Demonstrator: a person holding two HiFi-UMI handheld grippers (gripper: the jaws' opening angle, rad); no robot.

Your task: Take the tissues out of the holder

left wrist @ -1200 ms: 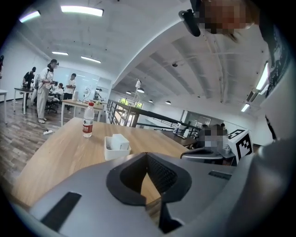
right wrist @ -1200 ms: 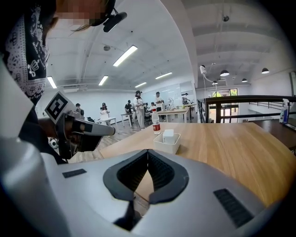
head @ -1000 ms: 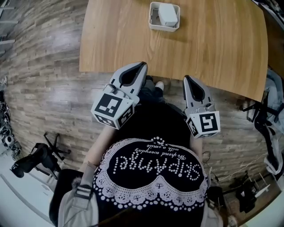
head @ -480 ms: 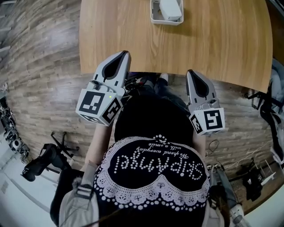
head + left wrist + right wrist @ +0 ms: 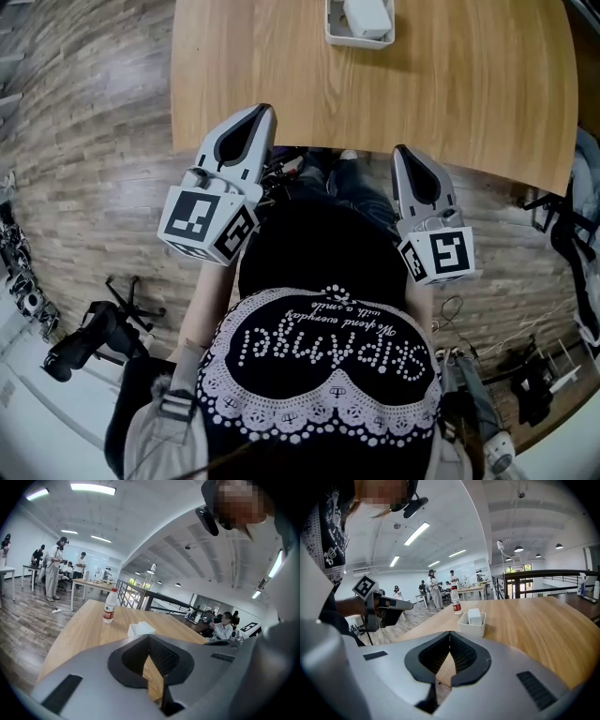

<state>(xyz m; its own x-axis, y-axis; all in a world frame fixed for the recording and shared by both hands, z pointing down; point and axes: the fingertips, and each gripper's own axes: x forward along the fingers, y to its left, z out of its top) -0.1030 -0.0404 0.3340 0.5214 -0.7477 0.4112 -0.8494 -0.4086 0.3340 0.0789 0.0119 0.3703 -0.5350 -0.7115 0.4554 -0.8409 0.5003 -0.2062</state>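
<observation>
- A person in a black top with white lettering stands at the near edge of a pale wooden counter (image 5: 469, 94), holding a claw in each hand.
- The left claw (image 5: 263, 112) is pressed together, its tips meeting with nothing caught between them. Its nose reaches just over the counter's near edge.
- The right claw (image 5: 401, 152) is also pressed together and empty, with its tip at the counter's near edge. The two claws point the same way, side by side, with the person's body between them.
- The white rectangular holder (image 5: 361, 41) sits on the counter ahead of the person, well apart from both claws.
- The tissues (image 5: 366, 13), a white pack, are inside the holder. In the right gripper view the pack stands upright and rises a little above the rim.
- A clear bottle (image 5: 455, 601) with a red label stands on the counter beyond the holder.
- Wood-plank floor (image 5: 84, 141) surrounds the counter, and other people stand and sit at tables further back in the open room.
</observation>
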